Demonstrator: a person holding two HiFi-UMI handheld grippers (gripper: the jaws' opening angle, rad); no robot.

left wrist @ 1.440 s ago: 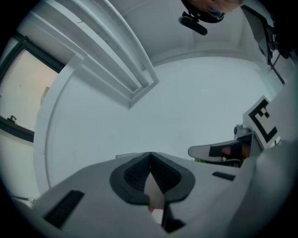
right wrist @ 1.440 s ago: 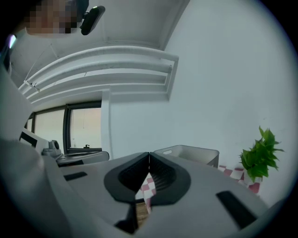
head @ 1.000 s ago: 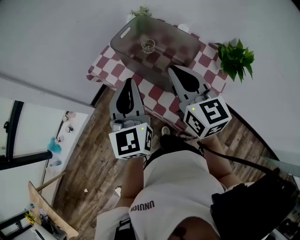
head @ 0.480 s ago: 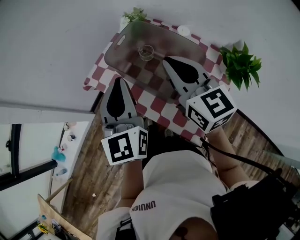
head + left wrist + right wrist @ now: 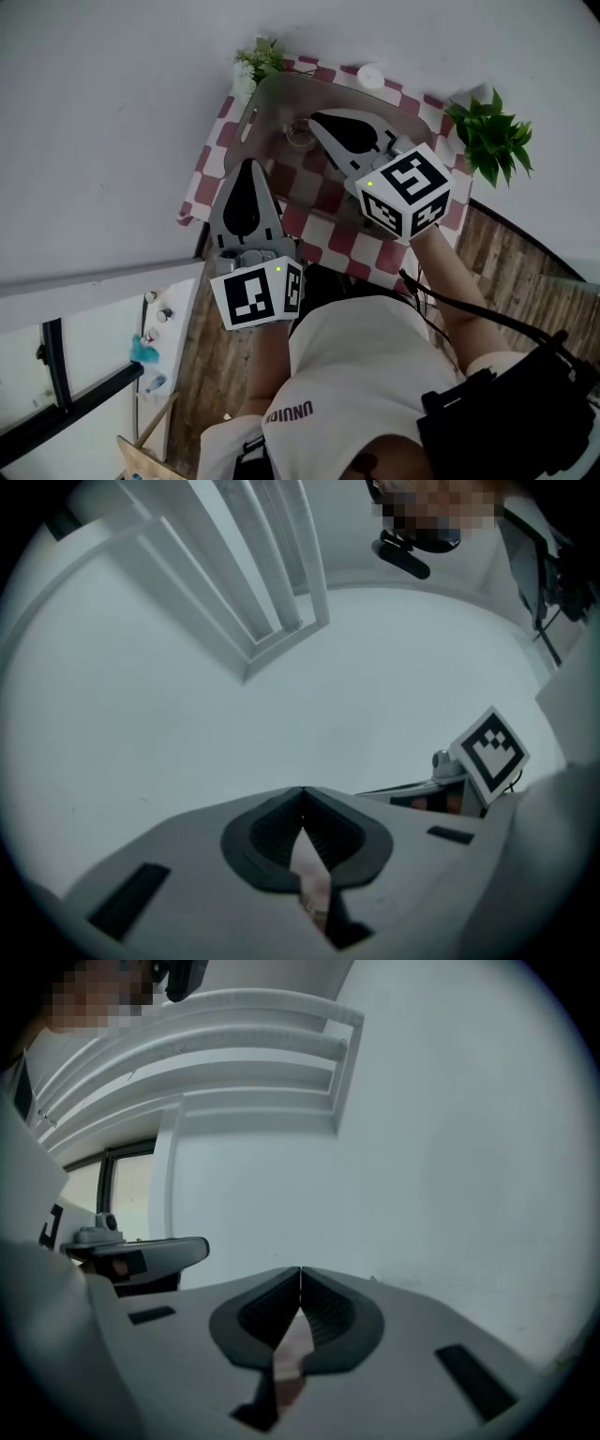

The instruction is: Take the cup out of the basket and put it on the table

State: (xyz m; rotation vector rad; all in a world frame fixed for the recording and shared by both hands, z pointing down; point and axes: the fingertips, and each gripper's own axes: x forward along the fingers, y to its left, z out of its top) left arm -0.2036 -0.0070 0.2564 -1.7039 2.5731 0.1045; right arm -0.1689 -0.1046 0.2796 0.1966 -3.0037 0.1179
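In the head view a clear glass cup stands inside a dark see-through basket on a table with a red-and-white checked cloth. My right gripper hangs over the basket with its tip just right of the cup; its jaws are shut and hold nothing. My left gripper is shut too and empty, over the table's left part beside the basket. Both gripper views point up at white walls; the left gripper and right gripper show jaws pressed together. The cup is hidden there.
A leafy green plant stands at the table's right end and a small plant at its far left corner. A white round object lies behind the basket. Wooden floor lies below the table's near edge.
The right gripper has moved forward over the basket, close to the cup. The left gripper has moved forward over the table's left part. Both stayed shut.
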